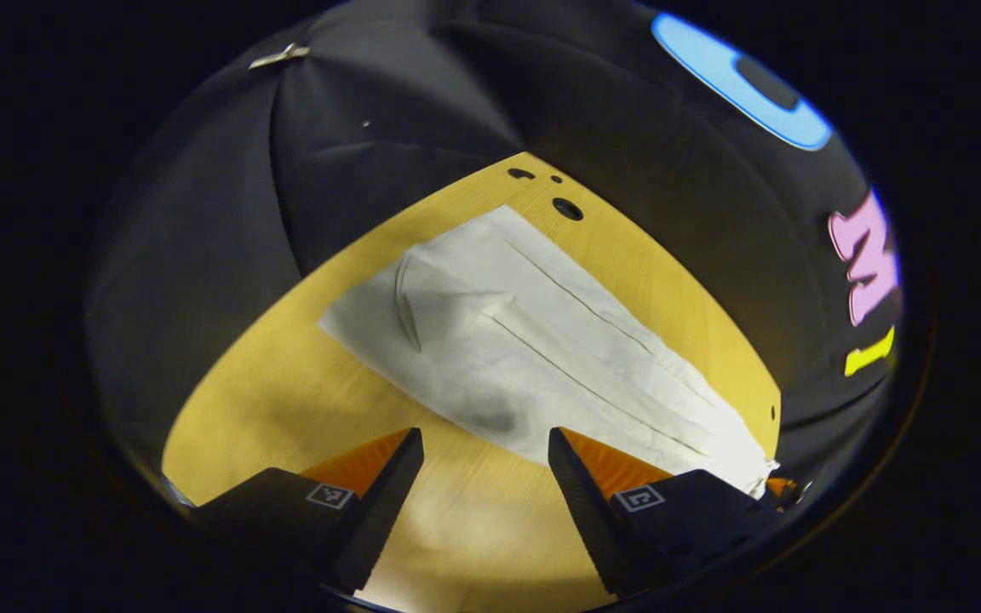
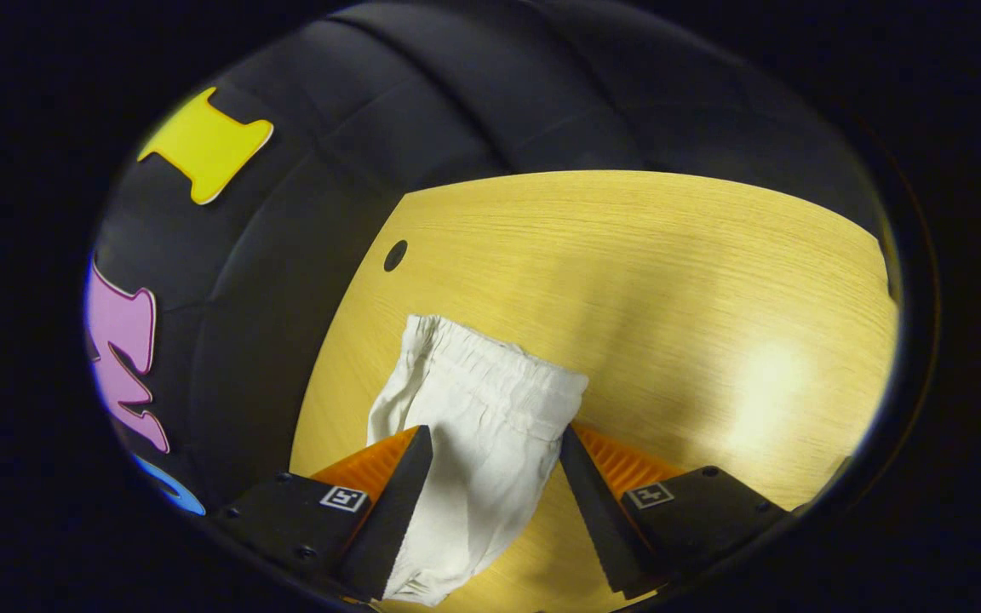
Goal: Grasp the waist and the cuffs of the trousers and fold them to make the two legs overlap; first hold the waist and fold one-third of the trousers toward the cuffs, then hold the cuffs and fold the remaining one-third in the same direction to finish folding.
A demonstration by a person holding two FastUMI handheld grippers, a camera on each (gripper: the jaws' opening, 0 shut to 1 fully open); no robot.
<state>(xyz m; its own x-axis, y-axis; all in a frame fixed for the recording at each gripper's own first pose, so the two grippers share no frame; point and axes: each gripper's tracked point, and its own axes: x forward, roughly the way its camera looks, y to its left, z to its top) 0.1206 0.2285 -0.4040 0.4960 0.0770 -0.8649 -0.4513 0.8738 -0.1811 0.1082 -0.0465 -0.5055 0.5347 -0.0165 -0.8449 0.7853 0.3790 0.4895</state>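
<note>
1. No brand name or readable writing shows on the pale off-white cloth trousers (image 1: 533,340); small square printed marker tags sit on the bodies of both grippers, their patterns not legible as text.
2. In the left gripper view, the trousers lie flat on the light yellow wood-grain table (image 1: 303,400), their long axis running diagonally from the upper middle of the picture down to the lower right.
3. One end of the trousers reaches nearly to the table's edge at lower right; the other end lies near three dark round holes (image 1: 567,208) at the far corner.
4. Bare tabletop stretches to the left of the garment and in front of it.
5. The left gripper (image 1: 484,460) hovers with its fingers spread wide, nothing between them, just beside the trousers' near long edge.
6. In the right gripper view, the gathered elastic waistband (image 2: 490,358) points away from the camera, toward one dark hole (image 2: 395,254) near the table's left edge.
7. The right gripper (image 2: 495,455) has its fingers spread, straddling the cloth without pressing on it; wide bare table lies to the right.
</note>
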